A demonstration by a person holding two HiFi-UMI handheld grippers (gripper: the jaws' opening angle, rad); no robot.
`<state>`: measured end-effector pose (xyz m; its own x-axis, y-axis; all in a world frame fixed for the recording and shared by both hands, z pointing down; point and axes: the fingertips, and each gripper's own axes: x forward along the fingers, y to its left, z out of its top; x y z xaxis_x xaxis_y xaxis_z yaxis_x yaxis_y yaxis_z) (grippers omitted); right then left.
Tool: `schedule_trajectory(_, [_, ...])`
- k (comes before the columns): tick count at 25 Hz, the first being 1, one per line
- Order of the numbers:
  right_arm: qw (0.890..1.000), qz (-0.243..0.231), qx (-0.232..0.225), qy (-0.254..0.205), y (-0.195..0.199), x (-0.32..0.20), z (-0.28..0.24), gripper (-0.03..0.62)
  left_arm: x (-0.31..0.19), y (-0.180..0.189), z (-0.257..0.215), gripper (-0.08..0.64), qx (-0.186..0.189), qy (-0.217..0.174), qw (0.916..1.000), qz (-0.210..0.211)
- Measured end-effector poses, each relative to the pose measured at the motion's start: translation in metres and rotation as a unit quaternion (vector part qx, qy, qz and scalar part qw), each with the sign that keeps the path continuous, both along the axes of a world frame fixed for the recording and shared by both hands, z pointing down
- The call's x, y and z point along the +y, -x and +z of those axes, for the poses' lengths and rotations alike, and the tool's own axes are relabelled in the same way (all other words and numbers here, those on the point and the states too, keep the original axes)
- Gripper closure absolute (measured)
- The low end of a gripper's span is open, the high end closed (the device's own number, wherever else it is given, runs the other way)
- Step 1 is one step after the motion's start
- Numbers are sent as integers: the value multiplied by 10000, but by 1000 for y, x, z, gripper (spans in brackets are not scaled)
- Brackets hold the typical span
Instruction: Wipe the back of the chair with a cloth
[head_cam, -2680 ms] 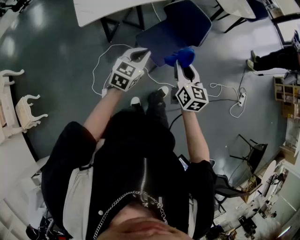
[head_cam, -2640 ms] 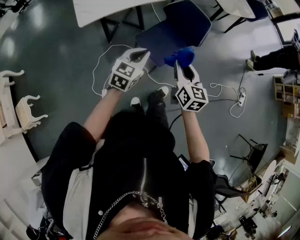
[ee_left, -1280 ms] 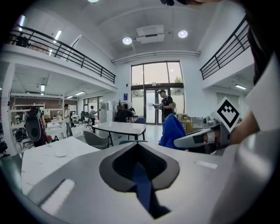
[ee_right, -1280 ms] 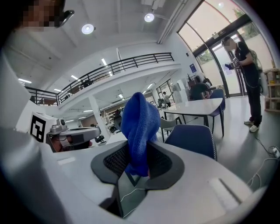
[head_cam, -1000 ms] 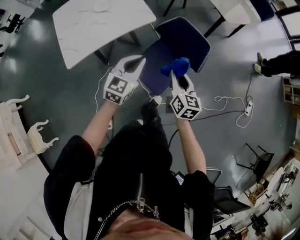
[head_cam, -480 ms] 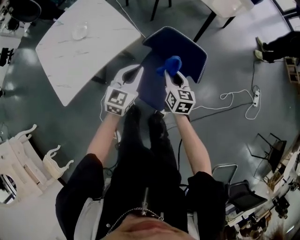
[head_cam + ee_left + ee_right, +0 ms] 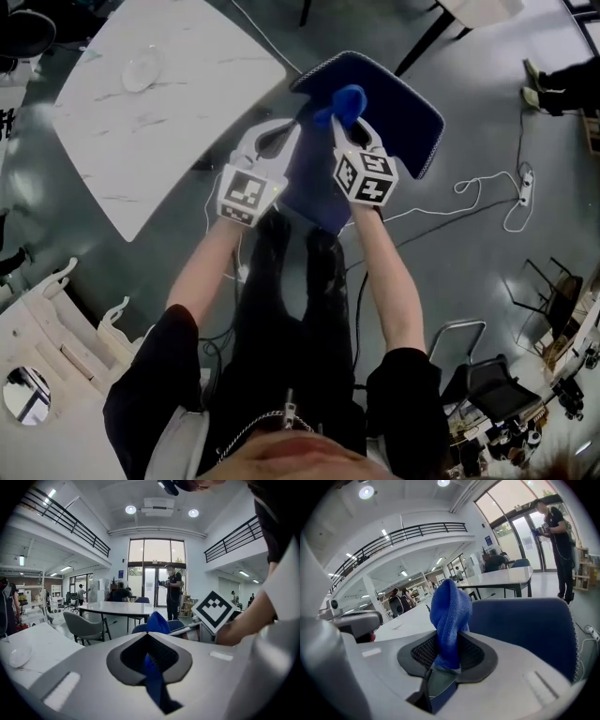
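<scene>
The right gripper (image 7: 449,657) has its jaws squeezed tight on the blue cloth (image 7: 450,609). The cloth sticks up out of the jaws in a soft bunch. In the head view, this gripper (image 7: 349,131) is in the upper middle of the picture, and the cloth (image 7: 342,101) sits at its tip, over the top of the chair back (image 7: 309,183). I think it is held this way so the loose end can rub on the chair.

The left gripper (image 7: 150,660) has its jaws nearly together, with only a thin slit. A strip of blue shows in the slit, so it seems to pinch the side edge of the chair back. In the head view it (image 7: 279,142) is just left of the right gripper, at that edge. I think it keeps the chair from sliding.

The blue seat (image 7: 394,103) lies past both grippers, toward the upper right. A white table (image 7: 159,122) fills the upper left, on the grey floor (image 7: 487,253).
</scene>
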<state>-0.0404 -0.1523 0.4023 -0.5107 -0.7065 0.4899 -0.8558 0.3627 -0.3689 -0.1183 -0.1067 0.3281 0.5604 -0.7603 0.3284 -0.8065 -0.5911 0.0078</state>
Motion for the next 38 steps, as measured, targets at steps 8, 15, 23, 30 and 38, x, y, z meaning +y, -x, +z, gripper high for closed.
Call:
schedule_trajectory(8, [9997, -54, 160, 190, 22, -71, 48, 482, -26, 6, 33, 551, -126, -21, 9996, 260])
schedule_trajectory(15, [9995, 137, -115, 258, 16, -104, 58, 483, -41, 8, 50, 551, -45, -11, 9999, 129])
schedule_trajectory(23, [9982, 362, -386, 278, -6, -106, 56, 483, -38, -8, 67, 551, -88, 66, 9997, 226])
schedule_trajectory(30, [9986, 381, -336, 176, -24, -99, 53, 489, -33, -27, 74, 551, -139, 107, 9992, 359])
schedule_trajectory(38, [9988, 409, -239, 144, -46, -87, 57, 489, -27, -50, 78, 551, -174, 124, 9985, 512])
